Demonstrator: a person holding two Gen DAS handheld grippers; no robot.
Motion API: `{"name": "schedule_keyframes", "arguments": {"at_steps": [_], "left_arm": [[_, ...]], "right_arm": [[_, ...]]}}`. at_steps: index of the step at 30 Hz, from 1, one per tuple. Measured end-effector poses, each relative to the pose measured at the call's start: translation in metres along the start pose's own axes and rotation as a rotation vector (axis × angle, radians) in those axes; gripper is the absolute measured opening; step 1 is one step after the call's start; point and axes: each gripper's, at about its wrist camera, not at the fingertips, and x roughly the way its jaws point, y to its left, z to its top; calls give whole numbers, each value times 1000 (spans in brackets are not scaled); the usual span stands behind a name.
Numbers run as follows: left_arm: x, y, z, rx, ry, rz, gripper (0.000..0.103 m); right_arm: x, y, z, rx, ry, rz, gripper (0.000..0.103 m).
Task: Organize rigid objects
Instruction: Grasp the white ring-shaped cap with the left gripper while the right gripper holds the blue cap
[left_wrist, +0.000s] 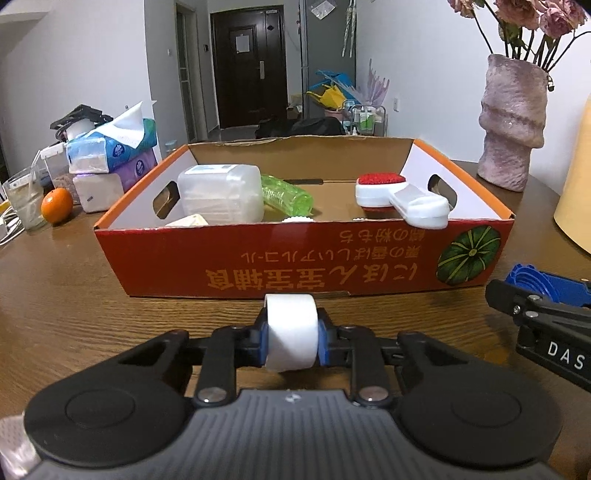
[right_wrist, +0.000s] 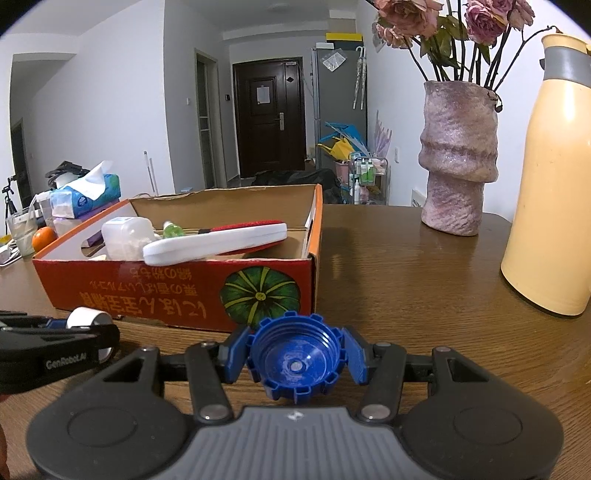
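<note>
clamping a white roll (left_wrist: 291, 332) in the left gripper (left_wrist: 291, 338) and a blue cap (right_wrist: 294, 360) in the right gripper (right_wrist: 294, 363), the person holds both at the cardboard box's (left_wrist: 258, 258) near wall, apparently to drop them in with the lint brush (left_wrist: 400, 197).

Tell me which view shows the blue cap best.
The right wrist view. There the blue cap sits centred between the right gripper pads, its threaded inside facing the camera. The left wrist view shows only its rim at the right edge, partly hidden behind that gripper.
</note>
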Motion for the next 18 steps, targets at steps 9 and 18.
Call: {"name": "schedule_keyframes", "arguments": {"at_steps": [9,18], "left_arm": [[-6,2,1,-2,-23,-1,25],[-19,9,-1,-7,-55,10,25]], "right_arm": [[-2,1,-2,-6,-18,-6,53],[-12,9,-5,-22,-63,-15,53]]}}
